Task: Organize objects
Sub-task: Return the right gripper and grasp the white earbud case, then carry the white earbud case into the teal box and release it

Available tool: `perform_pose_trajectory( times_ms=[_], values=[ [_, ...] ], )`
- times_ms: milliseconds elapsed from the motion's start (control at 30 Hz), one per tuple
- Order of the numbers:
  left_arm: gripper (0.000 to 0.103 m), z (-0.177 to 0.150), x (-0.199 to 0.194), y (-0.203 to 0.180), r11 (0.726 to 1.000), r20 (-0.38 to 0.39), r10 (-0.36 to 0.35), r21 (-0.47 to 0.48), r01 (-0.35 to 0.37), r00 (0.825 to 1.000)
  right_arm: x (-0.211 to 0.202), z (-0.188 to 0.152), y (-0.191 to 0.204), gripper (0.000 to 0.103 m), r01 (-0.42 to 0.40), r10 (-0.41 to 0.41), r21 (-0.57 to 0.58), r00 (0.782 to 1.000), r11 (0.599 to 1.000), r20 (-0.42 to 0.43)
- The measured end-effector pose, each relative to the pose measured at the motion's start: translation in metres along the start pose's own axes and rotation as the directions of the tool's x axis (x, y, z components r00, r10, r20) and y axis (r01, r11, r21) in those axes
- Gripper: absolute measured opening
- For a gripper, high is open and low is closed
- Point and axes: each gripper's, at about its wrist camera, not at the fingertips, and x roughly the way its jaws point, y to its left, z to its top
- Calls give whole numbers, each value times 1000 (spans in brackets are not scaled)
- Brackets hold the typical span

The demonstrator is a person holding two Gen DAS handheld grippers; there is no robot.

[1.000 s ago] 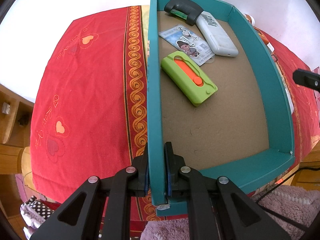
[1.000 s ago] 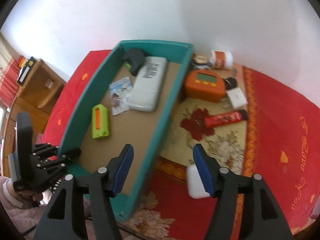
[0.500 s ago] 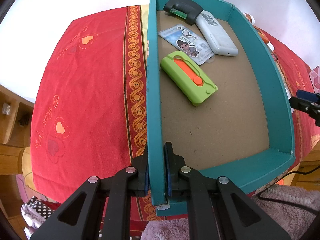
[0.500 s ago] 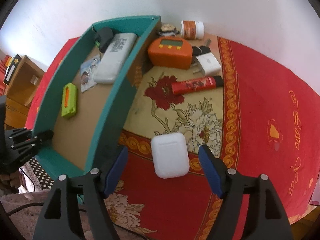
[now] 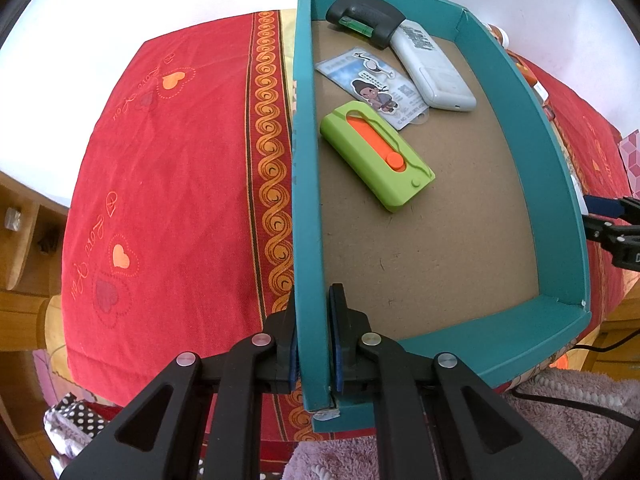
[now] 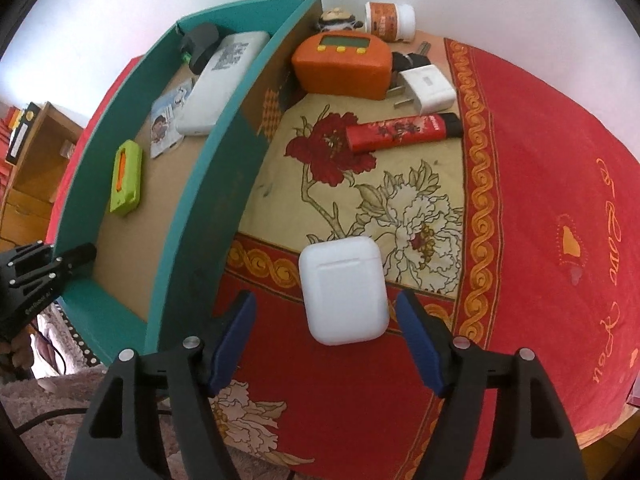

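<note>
With the left gripper (image 5: 312, 344) clamped on the box (image 5: 306, 200) wall, the wide-open, empty right gripper (image 6: 326, 330) needed squaring around the white case (image 6: 344, 290) at lower centre.

- A table draped in a red cloth (image 6: 552, 168) with a cream floral centre panel carries everything.
- Left: a teal open cardboard box (image 6: 208, 184).
- Near: a white rounded earbud case (image 6: 344, 292).
- Far: an orange digital timer (image 6: 342, 65), a white plug adapter (image 6: 428, 86), a red tube (image 6: 400, 130), a white jar (image 6: 390, 20).
</note>
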Motion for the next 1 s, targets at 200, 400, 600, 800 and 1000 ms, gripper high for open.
perform_pose_trajectory(
  times_ms=[200, 400, 600, 800, 1000],
  values=[
    [12, 0, 0, 0, 1000, 0, 0, 0, 0, 1000, 10, -1, 7, 69, 11, -11, 1, 1000, 1000, -27],
    [12, 0, 0, 0, 1000, 0, 0, 0, 0, 1000, 13, 2, 14, 65, 31, -31, 9, 998, 999, -47],
    [12, 0, -1, 2, 1000, 2, -1, -2, 1, 1000, 10, 9, 4, 44, 62, -61, 29, 997, 998, -45],
    [12, -2, -2, 3, 1000, 4, -2, -4, 2, 1000, 11, 7, 3, 44, 61, -59, 38, 998, 997, -36],
    [12, -2, -2, 3, 1000, 4, -1, -3, 1, 1000, 1, 2, -6, 44, 54, -54, 56, 998, 997, -11]
  ],
)
